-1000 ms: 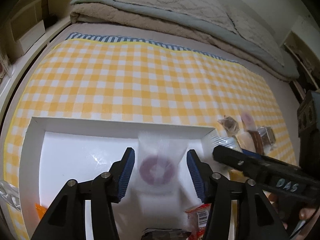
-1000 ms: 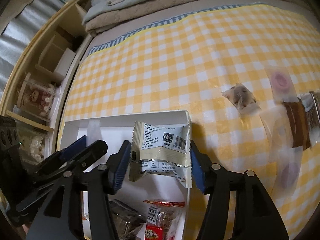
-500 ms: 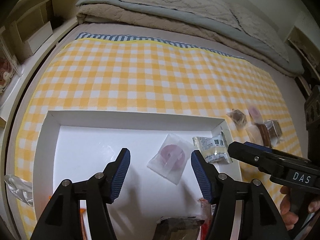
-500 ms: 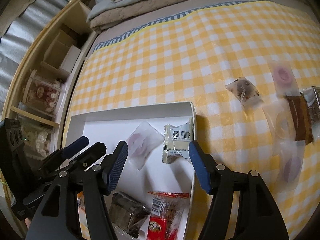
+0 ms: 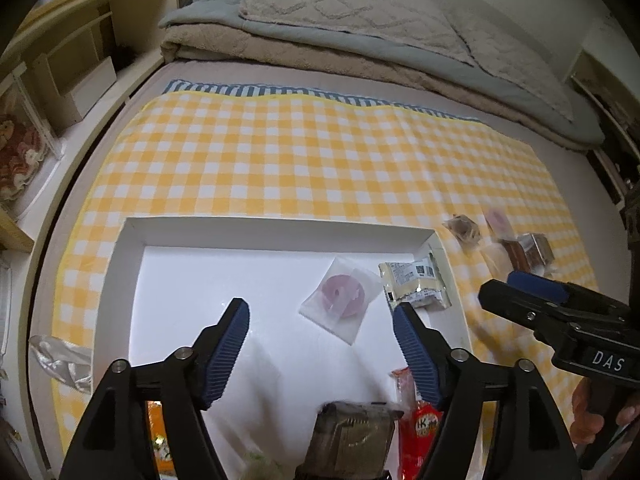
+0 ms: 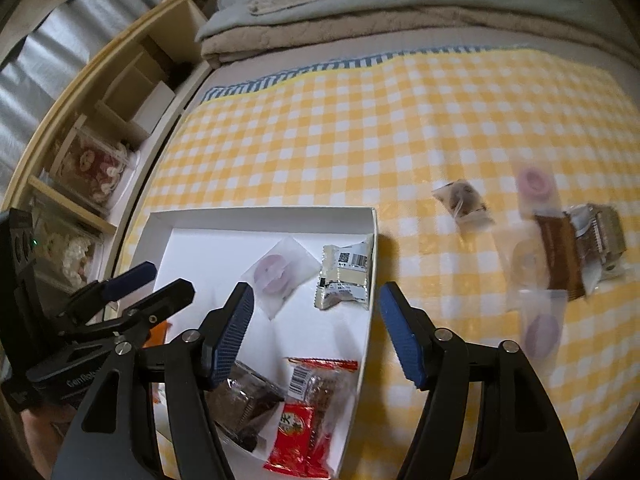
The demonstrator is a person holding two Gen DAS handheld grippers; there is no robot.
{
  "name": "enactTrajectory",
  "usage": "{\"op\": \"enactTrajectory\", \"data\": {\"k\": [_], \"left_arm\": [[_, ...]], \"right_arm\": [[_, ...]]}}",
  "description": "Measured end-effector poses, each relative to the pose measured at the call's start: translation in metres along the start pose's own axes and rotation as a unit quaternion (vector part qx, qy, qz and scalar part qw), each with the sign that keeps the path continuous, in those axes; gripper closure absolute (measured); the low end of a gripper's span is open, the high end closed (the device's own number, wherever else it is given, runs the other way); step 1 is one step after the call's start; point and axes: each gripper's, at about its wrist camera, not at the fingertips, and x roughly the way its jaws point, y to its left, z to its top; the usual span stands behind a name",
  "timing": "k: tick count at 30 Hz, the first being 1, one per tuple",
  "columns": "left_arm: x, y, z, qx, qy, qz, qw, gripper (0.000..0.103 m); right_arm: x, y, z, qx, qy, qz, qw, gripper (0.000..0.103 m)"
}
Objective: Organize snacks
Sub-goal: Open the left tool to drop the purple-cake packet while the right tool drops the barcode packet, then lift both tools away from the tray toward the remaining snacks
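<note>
on the left, the white box (image 5: 132, 264) sits on the yellow checked cloth (image 5: 320, 160), already holding several snacks. the left gripper (image 5: 320, 328) hangs above its floor with jaws spread and nothing between them; they have just been opening, and the clear packet with the pink ring (image 5: 342, 296) lies loose on the box floor just ahead. beside it the pale barcoded packet (image 6: 346, 276) leans against the box's right wall. the right gripper (image 6: 316, 320) is likewise spread and empty, its jaws having just been opening, straddling that wall. further right, on the cloth, wait the small dark-filled packet (image 6: 460, 200), another pink ring packet (image 6: 534, 184) and the brown wrapped bars (image 6: 580, 248), piled close. likely next: swing right, clear the box wall first, then take one outlying packet from above, pinching its body rather than the slippery film edge.
</note>
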Motion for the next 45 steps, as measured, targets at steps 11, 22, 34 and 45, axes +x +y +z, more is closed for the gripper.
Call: {"op": "enactTrajectory", "data": {"k": [11,22,34,45], "left_arm": [[-0.055,0.000,-0.017,-0.011,-0.030,0.014,0.9994,0.008],[-0.107,-0.019,-0.036,0.008,-0.067,0.019,0.9976,0.000],[-0.134,-0.055,-0.037,0.023,-0.106,-0.004,0.9940,0.000],[-0.100,-0.105,-0.014,0.054,-0.090,-0.033,0.9939,0.000]], "right_arm": [[-0.035,0.008,-0.014,-0.041,-0.032,-0.023,0.998,0.008],[-0.075,0.002,-0.026,-0.061,-0.086,-0.031,0.994,0.000],[-0.128,-0.026,-0.033,-0.058,-0.134,-0.027,0.989,0.000],[-0.161,-0.090,-0.036,-0.013,-0.158,-0.063,0.985,0.000]]}}
